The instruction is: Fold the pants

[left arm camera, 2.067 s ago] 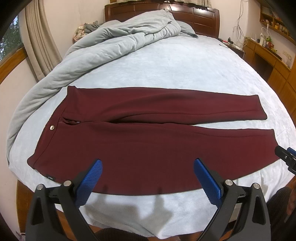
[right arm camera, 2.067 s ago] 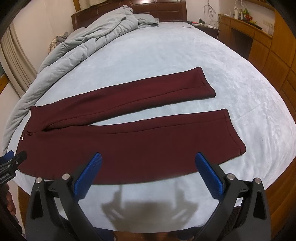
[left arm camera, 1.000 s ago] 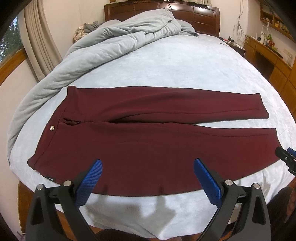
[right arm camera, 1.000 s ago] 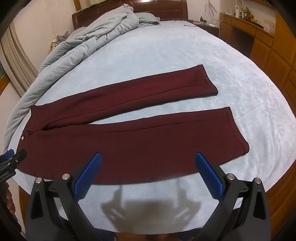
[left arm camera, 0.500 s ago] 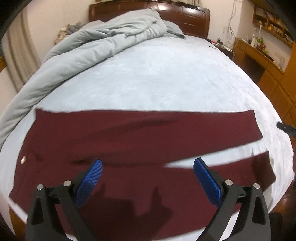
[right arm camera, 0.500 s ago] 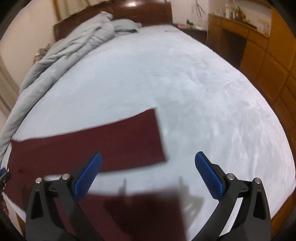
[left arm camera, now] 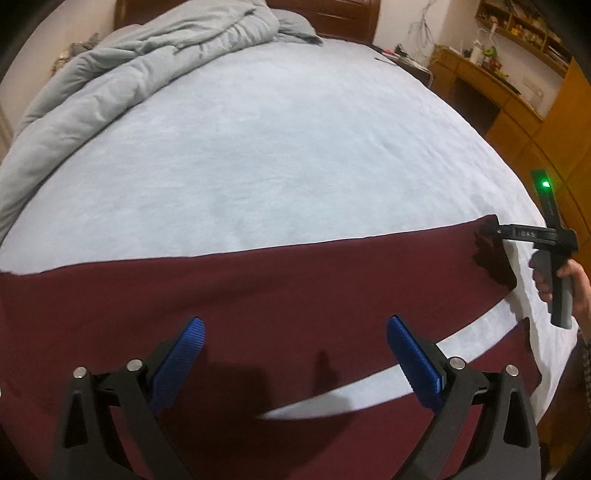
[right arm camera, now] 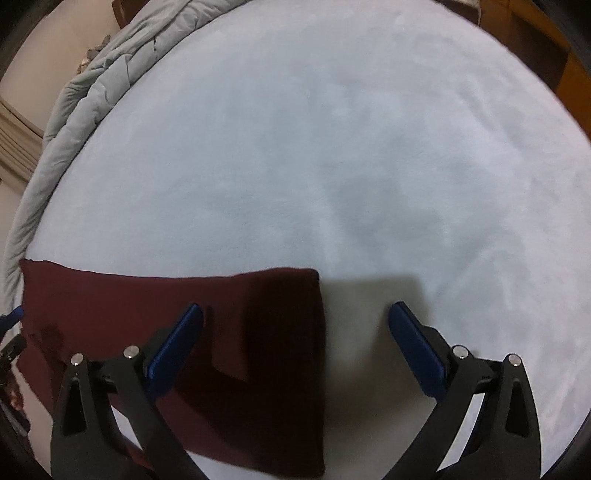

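Note:
Dark red pants [left arm camera: 258,295] lie flat on a pale blue bed, waist to the left, legs to the right. My left gripper [left arm camera: 295,354] is open and hovers low over the upper part of the far leg. My right gripper [right arm camera: 295,336] is open above the hem end of the far leg [right arm camera: 280,332]; its left finger is over the cloth, its right finger over bare sheet. In the left wrist view the right gripper [left arm camera: 495,232] reaches the far leg's hem corner from the right. The waist is out of view.
A grey duvet [left arm camera: 147,62] is bunched along the bed's far left side, also in the right wrist view [right arm camera: 92,92]. A wooden headboard [left arm camera: 332,14] stands at the back. Wooden desk and cabinets [left arm camera: 498,96] line the right. The bed sheet [right arm camera: 332,166] stretches beyond the pants.
Both grippers have moved forward and down from the bed's near edge across the near leg to the far leg. The pants lie as before. Both stay open.

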